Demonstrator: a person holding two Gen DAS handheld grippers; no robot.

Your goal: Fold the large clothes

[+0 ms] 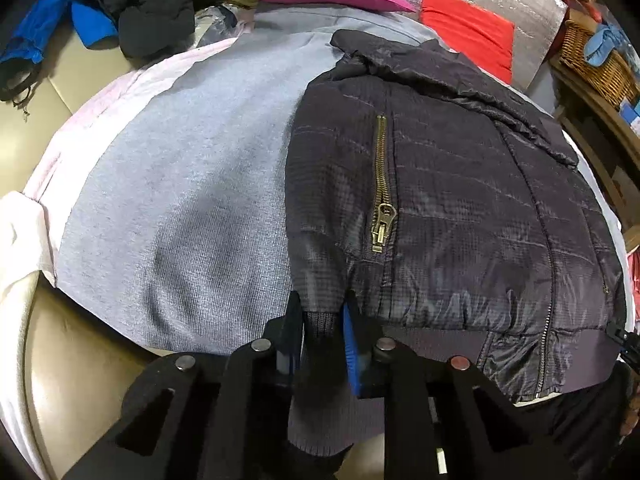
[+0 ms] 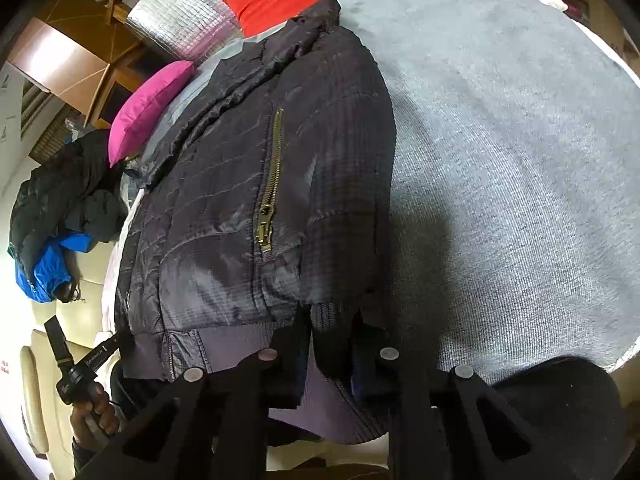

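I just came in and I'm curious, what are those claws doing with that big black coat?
A person is folding a black puffy jacket on a grey blanket. The left claw and the right claw each pinch a knitted cuff at the jacket's bottom edge. The sleeves appear folded in. More clothes wait in a pile nearby.

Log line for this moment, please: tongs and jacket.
left tongs: shut on jacket cuff | right tongs: shut on jacket cuff | jacket: flat on grey sheet, zip pocket up
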